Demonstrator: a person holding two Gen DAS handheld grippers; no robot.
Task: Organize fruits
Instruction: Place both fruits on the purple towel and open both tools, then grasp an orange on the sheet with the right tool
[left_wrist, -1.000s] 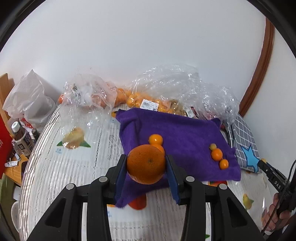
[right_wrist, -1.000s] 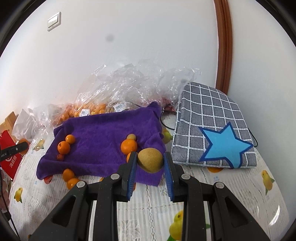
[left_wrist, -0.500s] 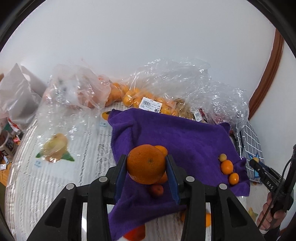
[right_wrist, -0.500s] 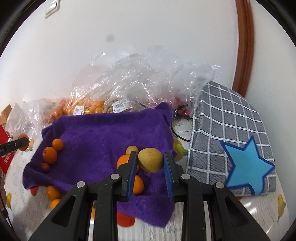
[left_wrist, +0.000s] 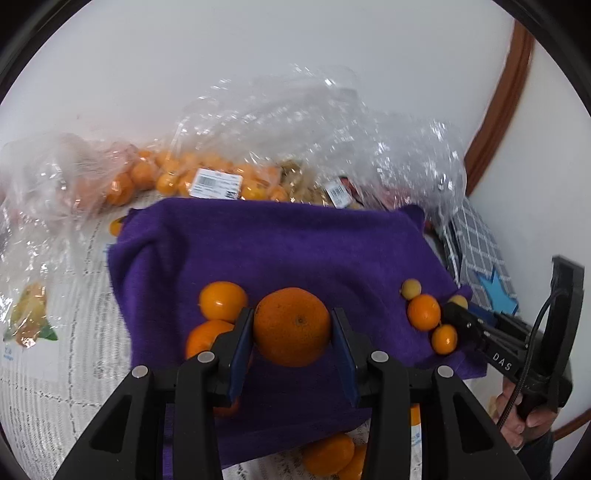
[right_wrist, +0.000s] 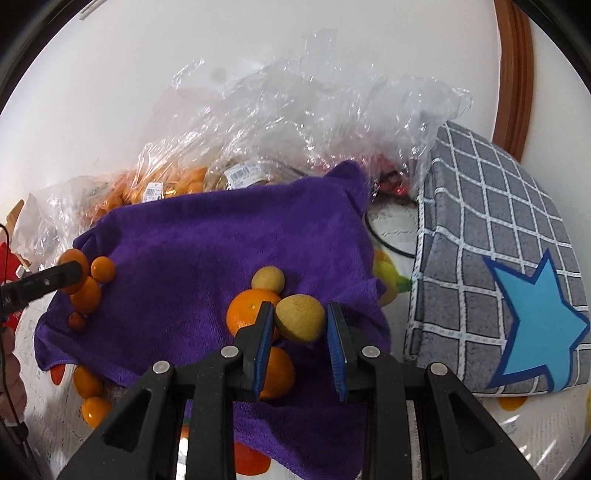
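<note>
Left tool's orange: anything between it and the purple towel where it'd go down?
Nothing visible blocks it. The big orange, clamped in the left tool, has bare purple towel ahead. Two smaller oranges sit just to its left, close to that finger, so drop it forward or rightward.

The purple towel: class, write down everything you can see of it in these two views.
The purple towel is a plush, fuzzy cloth spread over the patterned table cover, rumpled, with its edges folded. Clear plastic bags of fruit lie along its far edge, and a grey checked mat lies to its right. Small oranges and pale yellow fruits rest on it in two clusters. Both grippers hold fruit above its near part.
</note>
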